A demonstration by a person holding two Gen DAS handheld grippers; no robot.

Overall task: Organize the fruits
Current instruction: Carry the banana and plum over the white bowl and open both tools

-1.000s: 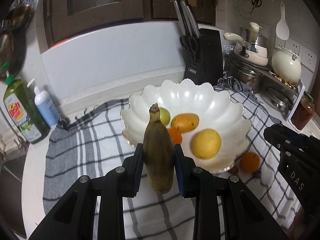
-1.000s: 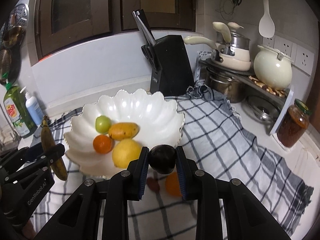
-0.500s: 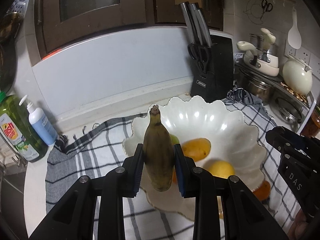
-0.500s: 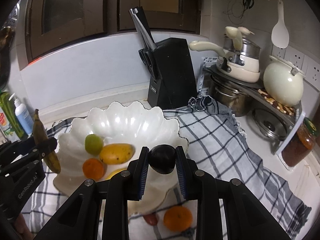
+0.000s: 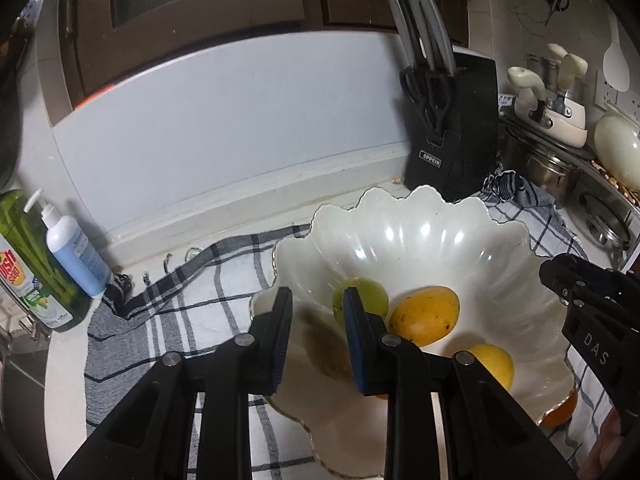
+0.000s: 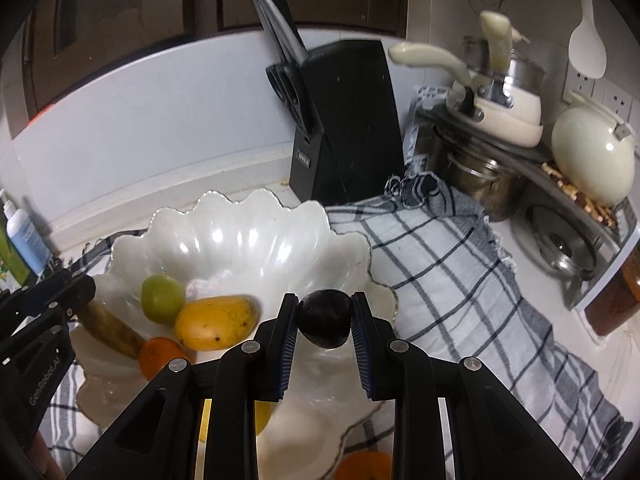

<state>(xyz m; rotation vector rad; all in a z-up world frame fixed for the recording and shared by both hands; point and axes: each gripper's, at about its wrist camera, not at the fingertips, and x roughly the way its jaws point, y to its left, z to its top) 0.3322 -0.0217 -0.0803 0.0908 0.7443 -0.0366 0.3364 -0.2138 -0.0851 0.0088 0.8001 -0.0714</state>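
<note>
**Fig.** Fruit-sorting, drop-off step, both wrist views.

**Step:** Banana (image 6: 110, 328) is in the bowl (image 6: 240, 240); plum (image 6: 325, 322) is up next.

**L gripper** (image 5: 317, 294): over the bowl's near-left rim, jaws closing. The banana shows blurred below the gap, w/ no pad seen pressing it, so it's judged let go. In the R view its upper end sits right at the L fingertips; contact can't be told.

**R gripper** (image 6: 325, 300): clamped on the plum, pads on both sides. The plum hangs over the bowl's near-right part, above the floor.

**Banana axis:** long axis slants down the bowl's left wall. One end is up by the rim, the other down toward the centre, at or touching the orange (image 6: 160, 356). It lies, not upright.

**Plum:** roundish, no clear axis.

**Next (judgement):**
- R needs to go lower over a bare patch right of the mango (image 6: 216, 322), then open. A drop from height could roll the plum or knock the fruit.
- L must back off clear of the banana.
- One more orange fruit (image 6: 364, 466) waits on the cloth (image 6: 440, 280), outside the bowl.
</note>
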